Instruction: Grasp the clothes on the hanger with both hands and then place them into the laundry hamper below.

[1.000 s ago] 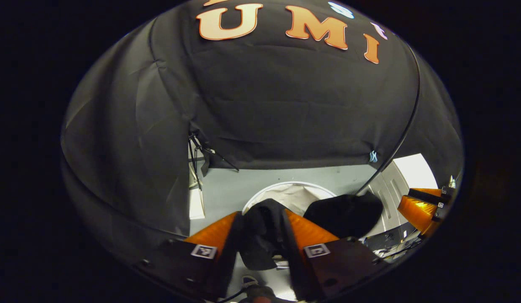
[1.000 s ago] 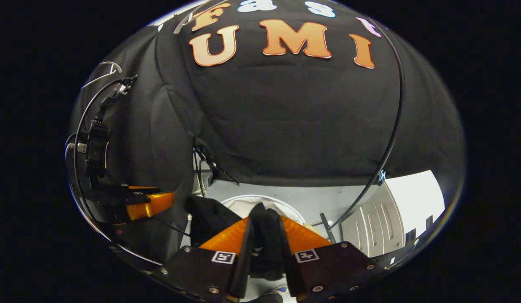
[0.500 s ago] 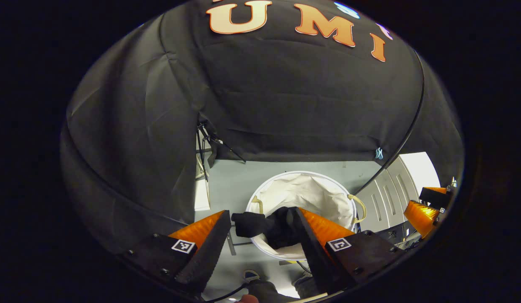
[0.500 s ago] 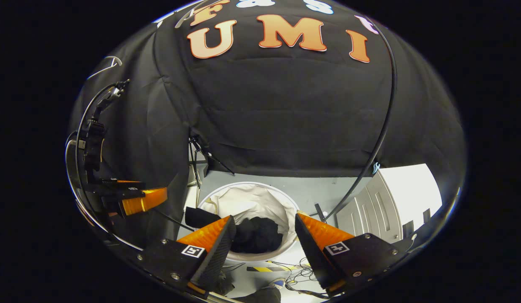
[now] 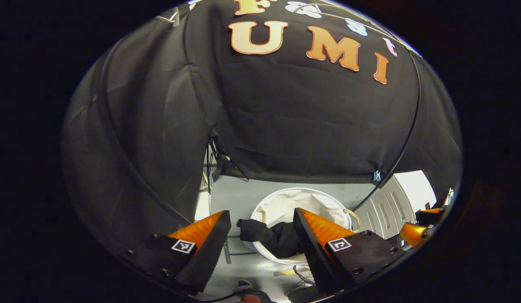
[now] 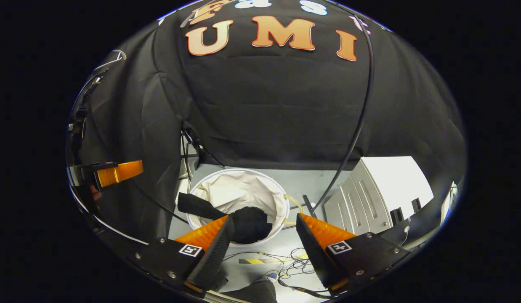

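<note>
Since half a second ago, both of my cameras sit higher and the laundry hamper point(image 5: 304, 198) reads smaller in the left gripper view. Status follows.

Left tool point(image 5: 260, 229): fingers spread wide, nothing between them. Right tool point(image 6: 264, 233): fingers likewise spread wide, holding nothing. In the right gripper view I also see the left tool point(image 6: 117, 172) at the far left edge; in the left gripper view the right tool point(image 5: 416, 229) shows at the far right edge.

Clothes point(image 5: 277, 240): a dark garment, lying bunched inside the hamper. One part of it hangs over the near-left rim (a sleeve or a leg, I cannot tell which). In the right gripper view the clothes point(image 6: 248, 223) sit low in the hamper point(image 6: 243, 189), with the draped part crossing the rim at left.

Hamper: round, white liner, pale rope handle on its right side, standing on the grey floor point(image 5: 231, 198) in front of the black cloth wall. A white slatted cabinet point(image 6: 378, 193) stands to its right. Loose cables point(image 6: 285, 261) lie on the floor near the hamper.
</note>
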Demonstrator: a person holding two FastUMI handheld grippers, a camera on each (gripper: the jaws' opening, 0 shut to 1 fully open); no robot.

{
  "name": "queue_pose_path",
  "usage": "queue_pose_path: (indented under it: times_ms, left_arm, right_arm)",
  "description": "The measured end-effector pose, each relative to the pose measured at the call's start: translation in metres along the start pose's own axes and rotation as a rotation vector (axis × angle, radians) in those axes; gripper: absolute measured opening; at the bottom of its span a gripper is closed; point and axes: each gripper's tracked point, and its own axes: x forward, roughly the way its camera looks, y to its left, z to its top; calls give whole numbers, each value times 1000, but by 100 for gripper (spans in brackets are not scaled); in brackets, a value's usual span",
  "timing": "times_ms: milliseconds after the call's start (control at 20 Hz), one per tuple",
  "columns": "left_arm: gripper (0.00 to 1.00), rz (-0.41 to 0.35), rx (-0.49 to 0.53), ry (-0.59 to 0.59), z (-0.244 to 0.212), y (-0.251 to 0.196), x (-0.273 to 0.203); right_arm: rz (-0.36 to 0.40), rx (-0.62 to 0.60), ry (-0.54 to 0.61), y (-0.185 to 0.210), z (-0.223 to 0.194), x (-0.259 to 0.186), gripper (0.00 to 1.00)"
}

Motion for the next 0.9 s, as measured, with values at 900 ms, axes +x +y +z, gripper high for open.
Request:
queue_pose_path:
  times_ms: [900]
  left_arm:
    - [97,0,-95,-499,188,33,-153]
  right_arm:
    - [-137,19,-662,-79,233,-216,92]
